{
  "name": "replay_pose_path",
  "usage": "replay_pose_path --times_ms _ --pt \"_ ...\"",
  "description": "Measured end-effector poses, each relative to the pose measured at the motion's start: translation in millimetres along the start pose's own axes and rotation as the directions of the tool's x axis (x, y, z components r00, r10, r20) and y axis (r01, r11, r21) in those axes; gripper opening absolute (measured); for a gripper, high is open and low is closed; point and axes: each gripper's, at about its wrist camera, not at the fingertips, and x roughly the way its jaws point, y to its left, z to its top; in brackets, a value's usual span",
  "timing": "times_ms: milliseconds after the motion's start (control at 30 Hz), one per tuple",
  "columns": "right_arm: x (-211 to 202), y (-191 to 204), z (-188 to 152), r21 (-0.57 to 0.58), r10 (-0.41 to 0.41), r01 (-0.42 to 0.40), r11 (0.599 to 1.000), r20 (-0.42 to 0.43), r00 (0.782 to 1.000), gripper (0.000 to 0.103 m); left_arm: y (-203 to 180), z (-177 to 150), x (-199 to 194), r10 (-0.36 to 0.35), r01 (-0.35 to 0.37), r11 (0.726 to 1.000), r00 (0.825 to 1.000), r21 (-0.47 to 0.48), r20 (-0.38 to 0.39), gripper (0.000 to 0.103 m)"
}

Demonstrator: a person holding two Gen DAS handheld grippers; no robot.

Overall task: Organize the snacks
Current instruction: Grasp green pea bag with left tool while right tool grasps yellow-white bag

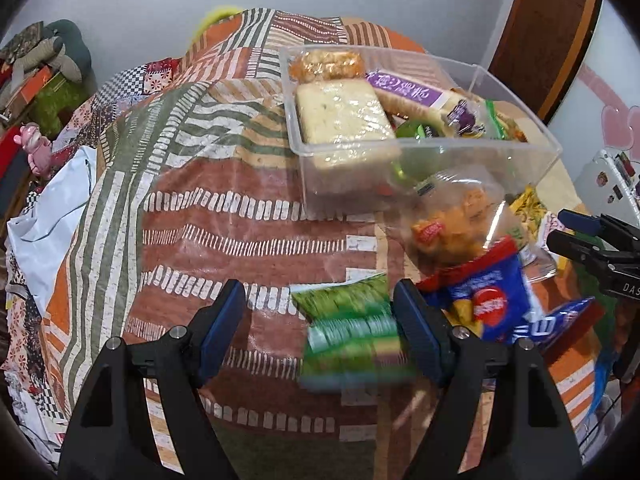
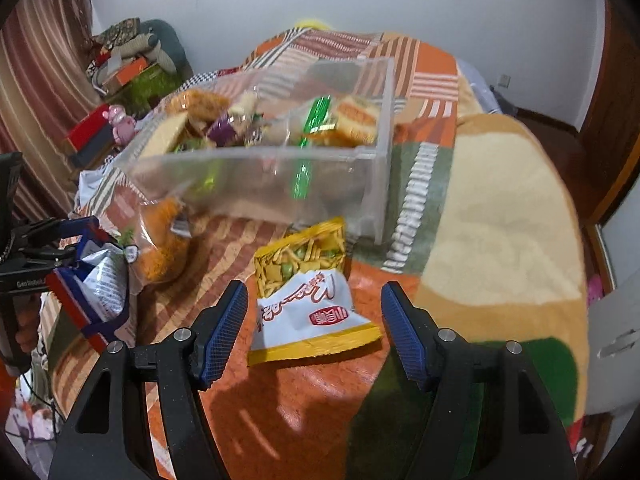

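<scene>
My left gripper (image 1: 320, 284) hangs open over a blurred green snack packet (image 1: 348, 332) on the patterned bedspread. The packet lies between the jaws, close to the right pad (image 1: 416, 332). My right gripper (image 2: 314, 285) is open around a yellow and white snack packet (image 2: 308, 312), with a gap on each side. Beyond both stands a clear plastic bin (image 1: 520, 184) (image 2: 256, 176) holding several wrapped snacks. A clear bag of orange snacks (image 1: 456, 224) (image 2: 164, 244) and a blue and red packet (image 1: 492, 304) (image 2: 96, 288) lie between the grippers.
Bedspread (image 1: 224, 216) and a tan blanket (image 2: 500, 208) cover the bed. Boxes and soft toys (image 1: 44, 76) are piled at the left wall. A wooden door (image 1: 544, 28) stands at the right. The right gripper (image 1: 557, 226) shows at the left wrist view's right edge.
</scene>
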Motion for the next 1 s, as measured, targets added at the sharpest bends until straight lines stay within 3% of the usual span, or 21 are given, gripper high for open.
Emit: replay_pose_path --times_ms 167,400,467,700,767,867,1000 --pt "12 4 0 -0.005 0.005 -0.005 1.000 -0.034 0.999 0.066 14 -3 10 -0.069 0.066 0.994 0.997 -0.084 -0.037 0.077" --pt "20 10 -1 -0.025 -0.003 0.002 1.000 -0.046 0.999 0.067 20 -15 8 -0.061 0.058 0.995 0.997 -0.075 -0.041 0.077" --pt "19 10 -1 -0.025 -0.004 0.003 1.000 -0.043 0.999 0.059 21 -18 7 -0.051 0.049 0.997 0.998 -0.065 -0.039 0.077" --pt "14 7 -3 0.004 -0.001 0.001 1.000 -0.018 1.000 0.043 17 -27 9 0.003 -0.005 1.000 0.999 -0.026 -0.045 0.076" --pt "11 6 -3 0.022 0.005 -0.005 1.000 -0.007 1.000 0.038 12 -27 11 0.021 -0.021 1.000 0.999 -0.003 -0.039 0.069" --pt "7 4 -5 0.043 0.024 -0.024 0.999 0.001 1.000 0.035 8 -28 9 0.030 -0.030 1.000 0.999 0.002 -0.023 0.050" --pt "1 6 -9 0.043 0.039 -0.039 0.998 0.008 0.999 0.034 9 -27 6 0.042 -0.042 0.999 0.999 -0.002 -0.015 0.046"
